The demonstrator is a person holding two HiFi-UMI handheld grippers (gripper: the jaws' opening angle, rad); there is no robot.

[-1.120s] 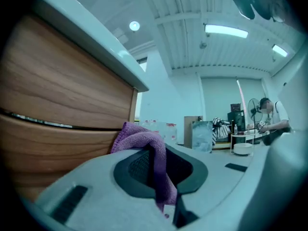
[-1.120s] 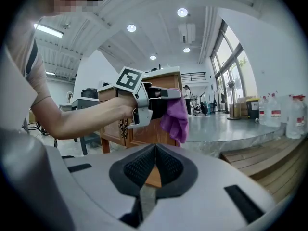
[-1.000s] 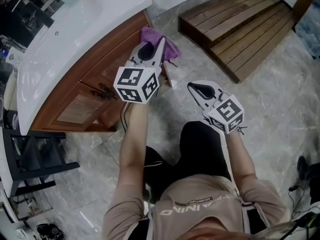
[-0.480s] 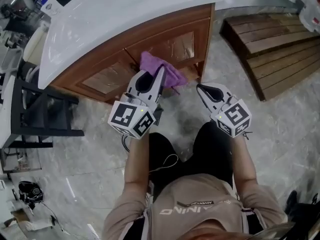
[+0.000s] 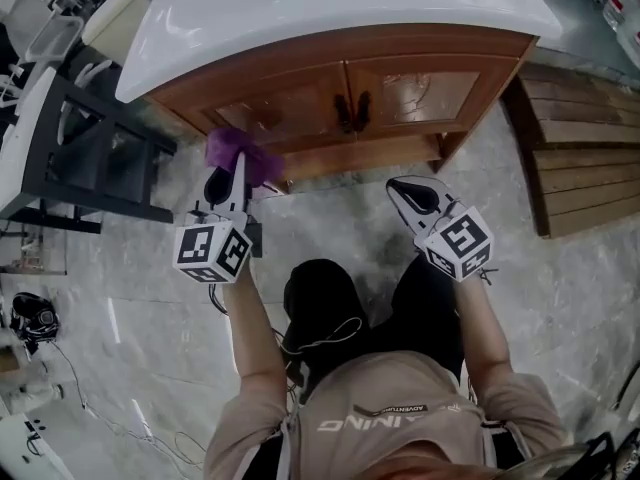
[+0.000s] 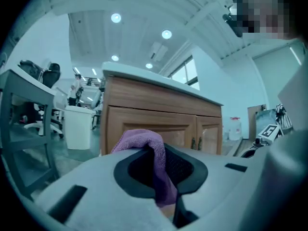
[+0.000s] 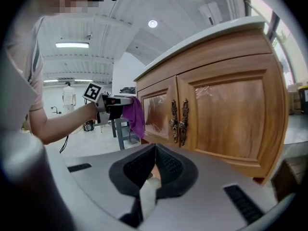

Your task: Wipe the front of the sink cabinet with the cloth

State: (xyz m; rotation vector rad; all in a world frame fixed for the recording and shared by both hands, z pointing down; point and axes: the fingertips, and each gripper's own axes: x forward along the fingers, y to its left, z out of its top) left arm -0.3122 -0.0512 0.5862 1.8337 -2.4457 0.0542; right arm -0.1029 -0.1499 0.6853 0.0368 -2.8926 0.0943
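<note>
The left gripper (image 5: 226, 182) is clenched on the purple cloth (image 5: 243, 156). In the left gripper view the jaws pinch a fold of the cloth (image 6: 155, 163), which runs down between the ribbed black pads and bunches up over the left jaw. In the head view the soft, nubby wad sticks out past the jaw tips toward the upper part of the frame, at the lower left door of the sink cabinet (image 5: 410, 96). Seen from the right gripper view, the cloth (image 7: 135, 113) hangs with its long axis vertical, just beside the left door; whether it touches the wood cannot be told.

The sink cabinet is glossy reddish-brown wood with two framed panel doors, and a pair of dark ornate metal handles (image 5: 352, 111) stands upright where the doors meet. A smooth white countertop (image 5: 330, 8) with a curved front edge overhangs it.

The right gripper (image 5: 412, 196) sits in the centre right of the head view, well apart from the cloth. Its jaws are pressed together with nothing between them (image 7: 153, 165), and they point at the right door.

The floor (image 5: 330, 230) is grey veined stone.
</note>
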